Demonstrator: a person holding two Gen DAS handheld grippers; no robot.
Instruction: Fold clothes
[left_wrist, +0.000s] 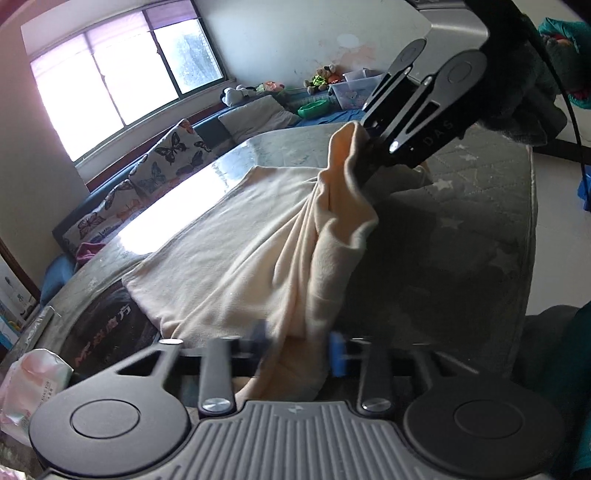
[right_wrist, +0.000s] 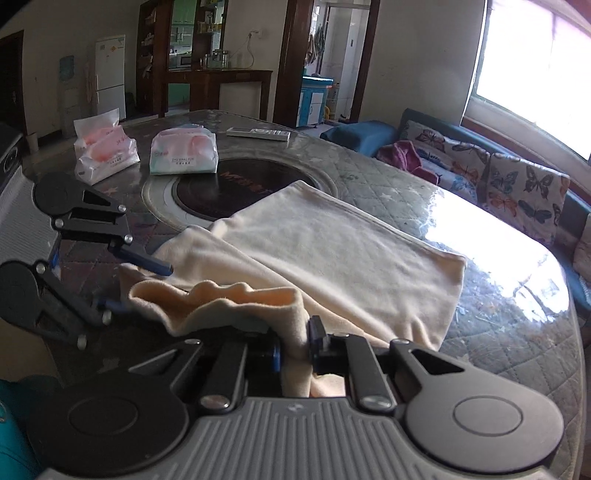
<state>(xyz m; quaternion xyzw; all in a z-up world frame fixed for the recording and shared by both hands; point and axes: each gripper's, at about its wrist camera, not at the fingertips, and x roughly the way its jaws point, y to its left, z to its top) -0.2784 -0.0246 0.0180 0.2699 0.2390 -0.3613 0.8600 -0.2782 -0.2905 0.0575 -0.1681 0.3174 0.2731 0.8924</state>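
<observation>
Left wrist view: left gripper (left_wrist: 299, 347) is pinching one near edge of a cream garment (left_wrist: 236, 236), and right gripper (left_wrist: 369, 147) is pinching another edge, lifting it off the glass-topped table (left_wrist: 480, 206) w/ the far portion lying flat. Judging progress: a fold is looking mid-way, lifted edge needing to be carried over the flat part and smoothed; earlier folds can't be counted. Garment type is staying unclear (no collar/sleeves showing), fingertips are being covered by cloth, and its near end is getting cut off behind both gripper bodies.
</observation>
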